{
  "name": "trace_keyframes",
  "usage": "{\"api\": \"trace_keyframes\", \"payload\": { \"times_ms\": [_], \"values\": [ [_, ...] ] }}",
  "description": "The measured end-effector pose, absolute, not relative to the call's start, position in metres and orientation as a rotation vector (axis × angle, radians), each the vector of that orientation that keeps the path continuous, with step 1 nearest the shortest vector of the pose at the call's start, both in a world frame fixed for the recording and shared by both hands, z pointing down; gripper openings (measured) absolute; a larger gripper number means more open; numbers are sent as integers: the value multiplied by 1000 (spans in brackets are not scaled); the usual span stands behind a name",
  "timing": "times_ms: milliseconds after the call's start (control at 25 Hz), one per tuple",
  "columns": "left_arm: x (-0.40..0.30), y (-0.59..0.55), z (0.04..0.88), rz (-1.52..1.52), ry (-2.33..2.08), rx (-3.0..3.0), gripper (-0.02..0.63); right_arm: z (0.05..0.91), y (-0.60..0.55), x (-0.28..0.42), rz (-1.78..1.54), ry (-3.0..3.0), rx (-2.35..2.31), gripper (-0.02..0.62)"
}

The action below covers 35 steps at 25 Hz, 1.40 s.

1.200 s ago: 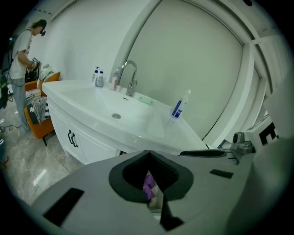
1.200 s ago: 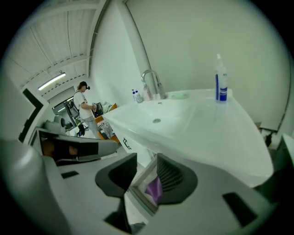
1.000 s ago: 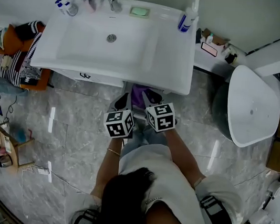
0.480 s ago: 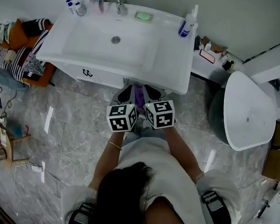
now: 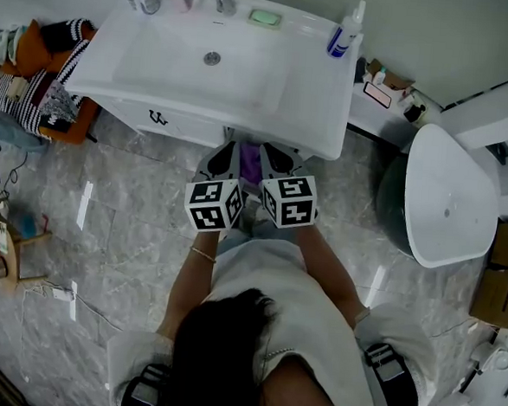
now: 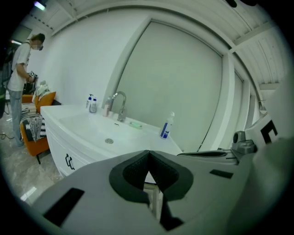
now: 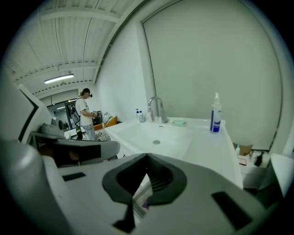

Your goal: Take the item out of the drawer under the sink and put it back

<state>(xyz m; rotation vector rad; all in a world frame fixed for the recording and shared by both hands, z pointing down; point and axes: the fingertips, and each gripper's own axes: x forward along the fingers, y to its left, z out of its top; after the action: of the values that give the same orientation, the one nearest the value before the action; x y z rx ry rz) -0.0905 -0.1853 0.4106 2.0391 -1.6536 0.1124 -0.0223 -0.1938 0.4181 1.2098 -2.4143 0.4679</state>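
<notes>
Head view shows the left hand-held gripper [image 5: 228,151] and right hand-held gripper [image 5: 271,154] clenched empty near the sink [image 5: 267,136] rim, which they could bump.

The white sink top [image 5: 313,98] carries a spray bottle [image 5: 342,39] and green soap dish [image 5: 265,17].

Glossy white sink [image 5: 318,94], chrome tap [image 6: 122,110], polished stone floor [image 5: 131,224].

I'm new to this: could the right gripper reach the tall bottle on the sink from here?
Probably yes. The tall bottle stands alone at the sink's right back corner, nothing between it and the right gripper, whose shut jaws must open first.
</notes>
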Motion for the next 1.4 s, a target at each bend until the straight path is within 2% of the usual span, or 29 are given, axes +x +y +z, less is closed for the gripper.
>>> {"api": "trace_keyframes", "payload": {
  "times_ms": [760,800,880,1000,1120,1400],
  "values": [
    [-94,-191,436,111,-1584,1993,3,434,-199,-30,382,-2376,1186,18],
    [-96,-191,439,123,-1586,1989,3,438,-197,-31,412,-2377,1170,25],
    [-100,-190,449,159,-1594,1968,3,447,-196,-32,474,-2377,1136,102],
    [-106,-190,468,190,-1604,1917,3,461,-198,-32,515,-2358,1107,117],
    [-108,-189,485,222,-1597,1881,3,479,-198,-33,567,-2332,1062,169],
    [-107,-189,520,284,-1567,1825,3,523,-194,-43,665,-2262,969,213]
  ]
}}
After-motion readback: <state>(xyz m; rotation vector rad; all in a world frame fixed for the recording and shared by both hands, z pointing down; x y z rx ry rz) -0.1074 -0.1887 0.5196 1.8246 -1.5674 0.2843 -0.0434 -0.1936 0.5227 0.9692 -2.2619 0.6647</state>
